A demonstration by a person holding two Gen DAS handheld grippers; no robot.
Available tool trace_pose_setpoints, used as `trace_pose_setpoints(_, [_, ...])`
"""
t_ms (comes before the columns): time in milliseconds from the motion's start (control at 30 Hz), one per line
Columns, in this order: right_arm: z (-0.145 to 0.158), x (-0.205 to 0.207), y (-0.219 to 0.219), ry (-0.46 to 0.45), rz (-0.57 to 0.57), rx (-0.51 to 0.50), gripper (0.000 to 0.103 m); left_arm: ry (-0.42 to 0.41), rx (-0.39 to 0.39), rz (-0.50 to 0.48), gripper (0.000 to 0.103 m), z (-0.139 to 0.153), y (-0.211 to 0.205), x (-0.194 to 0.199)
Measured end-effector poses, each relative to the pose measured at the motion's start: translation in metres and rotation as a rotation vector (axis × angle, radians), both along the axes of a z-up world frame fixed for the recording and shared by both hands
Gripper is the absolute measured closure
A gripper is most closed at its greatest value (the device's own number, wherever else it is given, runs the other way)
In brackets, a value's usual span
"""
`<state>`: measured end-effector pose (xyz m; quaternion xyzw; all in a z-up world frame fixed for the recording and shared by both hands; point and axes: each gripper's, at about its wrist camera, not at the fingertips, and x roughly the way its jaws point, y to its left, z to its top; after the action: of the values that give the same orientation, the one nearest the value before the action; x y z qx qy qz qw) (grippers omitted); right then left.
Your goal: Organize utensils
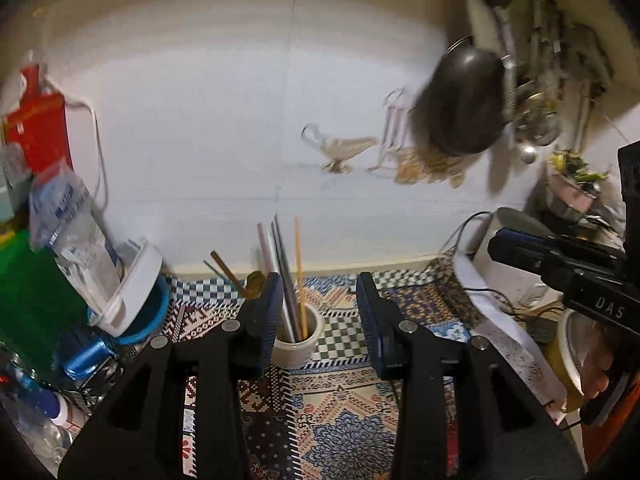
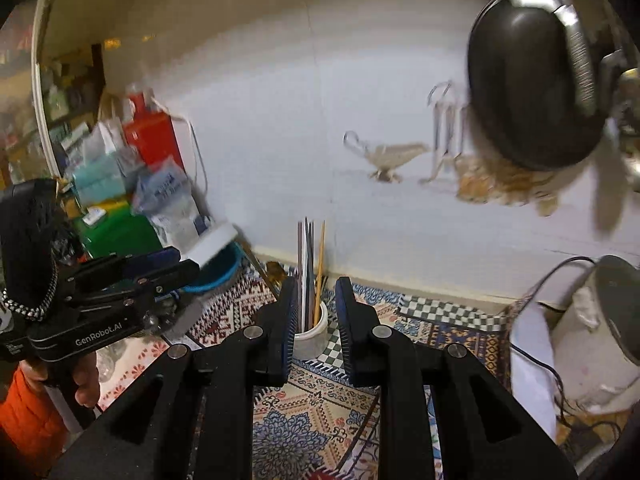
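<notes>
Standing upright beyond both jaw pairs, cup (image 1: 297,344) of chopsticks (image 1: 285,276), left gripper (image 1: 316,304) wide apart, right gripper (image 2: 317,312) narrower, both empty.

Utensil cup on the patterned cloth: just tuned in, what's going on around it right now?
A person holds a gripper in each hand, both aimed at the small cup of chopsticks and straws standing upright on the patterned cloth by the wall. The left gripper and right gripper are both open and hold nothing. A spoon lies just left of the cup, outside it. Neither gripper touches anything.
</notes>
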<state>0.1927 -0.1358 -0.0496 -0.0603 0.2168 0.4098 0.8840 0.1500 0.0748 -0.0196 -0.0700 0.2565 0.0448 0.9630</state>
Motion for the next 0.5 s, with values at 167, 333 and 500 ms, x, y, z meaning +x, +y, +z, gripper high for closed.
trace_pose_setpoints(167, [0.013,-0.034,-0.015,-0.04,-0.028,0.053,0.086,-0.072,0.039,-0.018,0.062,0.021,-0.015,-0.037])
trace_pose_setpoints(333, [0.013,-0.056,-0.021,-0.062,-0.056,0.072,0.085,-0.123,0.067,-0.013,0.055,0.033,-0.019,-0.066])
trace_pose_setpoints(500, [0.008,-0.067,-0.021,-0.054,-0.071,0.075,0.077,-0.15,0.082,-0.011,0.033,0.034,-0.016,-0.083])
